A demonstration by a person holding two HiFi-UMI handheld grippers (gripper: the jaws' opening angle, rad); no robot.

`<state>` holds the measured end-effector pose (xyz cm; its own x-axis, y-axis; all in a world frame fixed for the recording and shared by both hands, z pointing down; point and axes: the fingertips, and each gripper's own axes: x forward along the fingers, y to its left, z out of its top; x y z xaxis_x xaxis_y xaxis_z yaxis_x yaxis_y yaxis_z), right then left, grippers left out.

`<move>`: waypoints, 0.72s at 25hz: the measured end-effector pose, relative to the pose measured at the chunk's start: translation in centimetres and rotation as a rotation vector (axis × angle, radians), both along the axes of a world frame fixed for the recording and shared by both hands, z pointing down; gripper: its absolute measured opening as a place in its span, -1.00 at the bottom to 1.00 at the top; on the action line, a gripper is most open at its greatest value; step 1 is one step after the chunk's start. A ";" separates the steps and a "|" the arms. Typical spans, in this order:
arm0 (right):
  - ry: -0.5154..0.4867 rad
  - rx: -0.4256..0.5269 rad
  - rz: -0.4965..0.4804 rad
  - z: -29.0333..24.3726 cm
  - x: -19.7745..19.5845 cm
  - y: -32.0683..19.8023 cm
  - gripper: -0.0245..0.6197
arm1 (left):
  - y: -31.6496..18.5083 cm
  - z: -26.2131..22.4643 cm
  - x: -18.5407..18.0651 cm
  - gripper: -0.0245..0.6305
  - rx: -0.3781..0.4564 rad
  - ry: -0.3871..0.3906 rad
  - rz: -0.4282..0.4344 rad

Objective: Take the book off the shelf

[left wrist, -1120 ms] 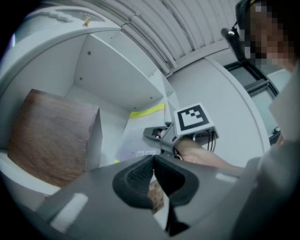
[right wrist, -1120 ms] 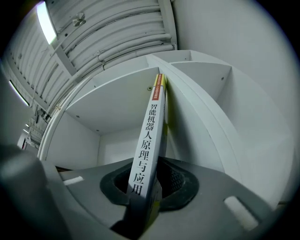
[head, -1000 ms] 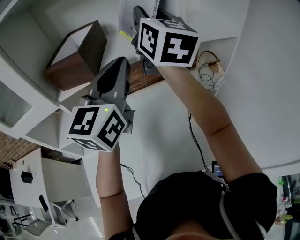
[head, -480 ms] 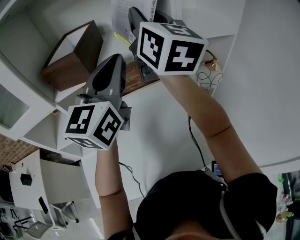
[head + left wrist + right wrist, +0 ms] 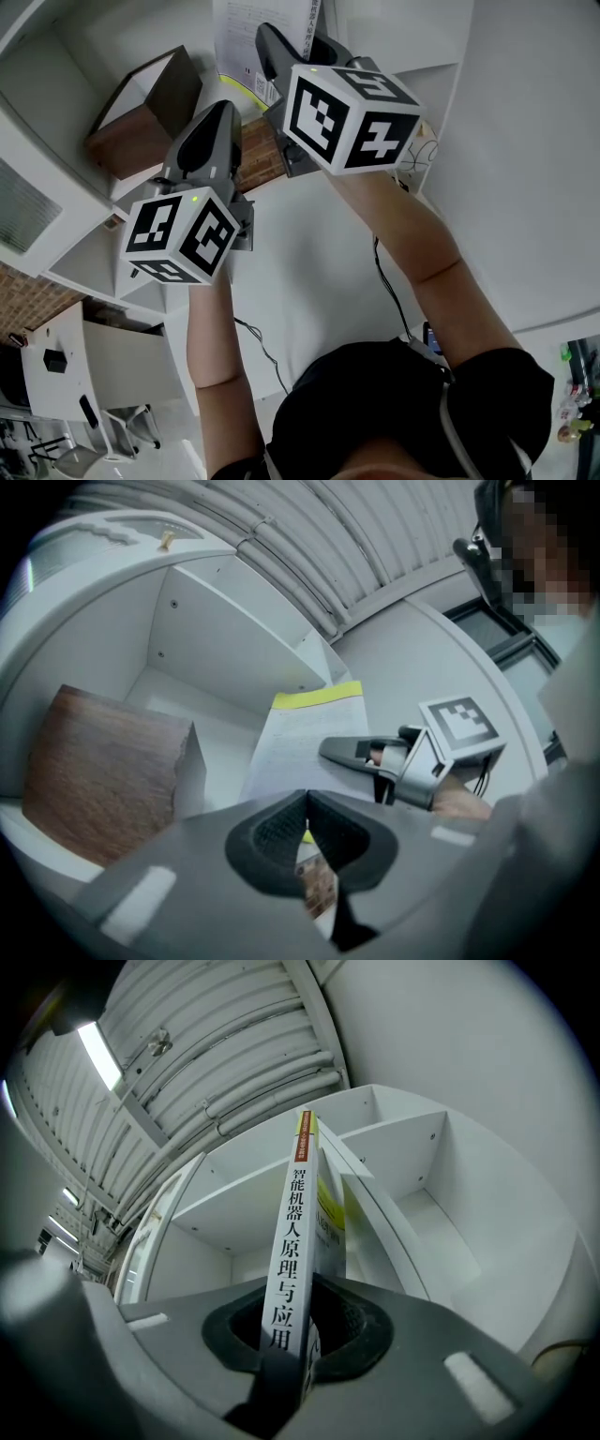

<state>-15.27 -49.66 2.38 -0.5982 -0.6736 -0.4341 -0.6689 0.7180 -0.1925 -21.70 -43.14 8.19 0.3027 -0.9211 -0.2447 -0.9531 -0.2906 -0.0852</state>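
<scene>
White shelf (image 5: 441,1157) panels filled the background beneath a ribbed ceiling (image 5: 216,1044). The edge of an upright divider (image 5: 375,1213) stood just beside the book (image 5: 298,1232) on its right face, and beyond the divider lay an open compartment. On the other side, the left gripper view showed a brown wooden box (image 5: 103,771) in the same bay. It sat apart from the book, with a strip of shelf floor between them — the free room on that side.

The book stood on end at the front of the bay; whether its foot rested on the shelf floor could not be told. Its narrow pale spine carried dark Chinese characters running down it, with an orange band at the top and a yellow-green strip along the cover edge. The broad white cover bore fine print under a yellow top band.

The right gripper (image 5: 305,1321) took the near end of the spine between its fingers (image 5: 361,1330) — one pad against each cover, pinching the book. The left gripper (image 5: 307,803) hung beside the book without touching it, its fingers (image 5: 272,832) pressed together at the tips.
</scene>
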 end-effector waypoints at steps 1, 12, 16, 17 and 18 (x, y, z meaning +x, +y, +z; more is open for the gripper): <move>-0.007 0.008 -0.003 0.1 0.3 0.3 -0.72 | 0.0 0.0 0.2 -0.91 0.001 0.001 0.001; -0.075 0.097 -0.025 1.2 3.2 4.3 -0.73 | 1.2 1.1 1.5 -0.91 0.000 -0.030 -0.018; -0.069 0.148 -0.018 1.7 3.8 5.7 -0.73 | 1.8 1.7 1.4 -0.91 -0.002 -0.024 -0.028; -0.072 0.156 -0.016 1.8 4.0 6.0 -0.73 | 2.0 1.7 1.3 -0.91 0.000 -0.018 -0.031; -0.076 0.163 -0.015 2.0 4.3 6.4 -0.73 | 2.2 1.8 1.2 -0.91 0.004 -0.013 -0.033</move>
<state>-11.00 -43.30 4.41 -0.5690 -0.5815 -0.5815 -0.6455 0.7539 -0.1223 -20.45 -40.93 10.00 0.2757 -0.9297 -0.2443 -0.9608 -0.2591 -0.0984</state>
